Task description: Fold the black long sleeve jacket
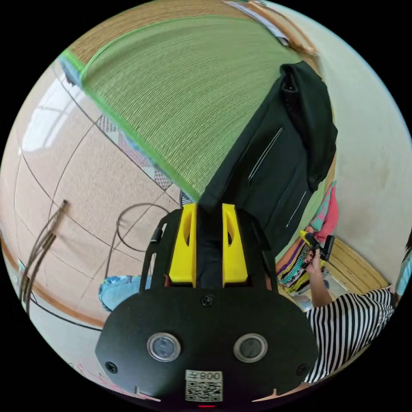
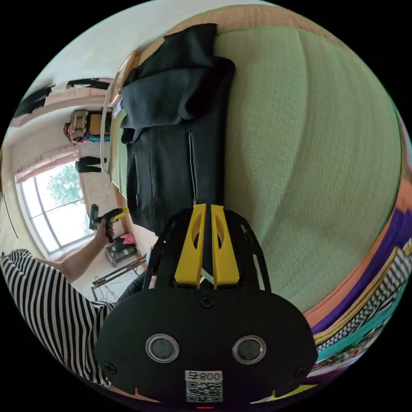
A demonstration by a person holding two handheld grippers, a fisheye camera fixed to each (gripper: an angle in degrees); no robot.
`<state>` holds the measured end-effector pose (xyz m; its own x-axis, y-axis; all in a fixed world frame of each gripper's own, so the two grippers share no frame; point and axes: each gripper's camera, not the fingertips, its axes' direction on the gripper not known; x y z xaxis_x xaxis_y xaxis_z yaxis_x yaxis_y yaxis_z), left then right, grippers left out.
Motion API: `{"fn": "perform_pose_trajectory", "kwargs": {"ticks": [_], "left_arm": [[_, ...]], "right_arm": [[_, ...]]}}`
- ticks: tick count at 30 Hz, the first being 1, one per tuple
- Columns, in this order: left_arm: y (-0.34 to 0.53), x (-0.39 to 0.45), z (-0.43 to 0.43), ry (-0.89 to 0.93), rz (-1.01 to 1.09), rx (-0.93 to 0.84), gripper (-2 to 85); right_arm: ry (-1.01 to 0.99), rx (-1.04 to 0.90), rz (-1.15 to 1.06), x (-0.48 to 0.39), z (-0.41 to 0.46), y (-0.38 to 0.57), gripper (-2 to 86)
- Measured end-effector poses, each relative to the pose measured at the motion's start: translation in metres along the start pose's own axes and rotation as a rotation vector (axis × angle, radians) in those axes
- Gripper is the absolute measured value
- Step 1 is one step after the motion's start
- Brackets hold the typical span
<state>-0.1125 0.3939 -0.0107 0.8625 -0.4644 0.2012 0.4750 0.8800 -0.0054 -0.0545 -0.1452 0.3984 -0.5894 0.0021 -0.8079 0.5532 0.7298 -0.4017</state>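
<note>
Home bedroom: green mat (image 1: pixel 184 94), tiled floor (image 1: pixel 73 171), window (image 2: pixel 56 206).

Green mat (image 1: pixel 180 98), striped cloth (image 2: pixel 373 292)

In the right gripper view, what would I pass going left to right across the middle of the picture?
Window → other gripper in the person's hand → black jacket → green mat → colourful patterned cloth at the right edge.

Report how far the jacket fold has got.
Done: the black jacket lies on the green mat as a long narrow panel, a sleeve folded over at its far end. In hand: the left gripper and the right gripper each pinch the near hem. Left: bringing that hem up toward the collar end, probably, to shorten it.
</note>
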Motion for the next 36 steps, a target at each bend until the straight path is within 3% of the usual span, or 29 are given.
{"fn": "perform_pose_trajectory", "kwargs": {"ticks": [3, 12, 36], "left_arm": [[0.018, -0.025, 0.011, 0.074, -0.046, -0.046, 9.4], [0.042, -0.058, 0.038, 0.057, -0.028, -0.146, 9.4], [0.126, -0.093, 0.074, 0.053, -0.015, -0.210, 8.4]], "right_arm": [[0.021, -0.063, 0.070, 0.020, 0.019, 0.021, 5.9], [0.030, -0.152, 0.168, 0.060, 0.076, 0.049, 8.1], [-0.127, 0.016, 0.218, 0.108, 0.123, 0.108, 10.6]]}}
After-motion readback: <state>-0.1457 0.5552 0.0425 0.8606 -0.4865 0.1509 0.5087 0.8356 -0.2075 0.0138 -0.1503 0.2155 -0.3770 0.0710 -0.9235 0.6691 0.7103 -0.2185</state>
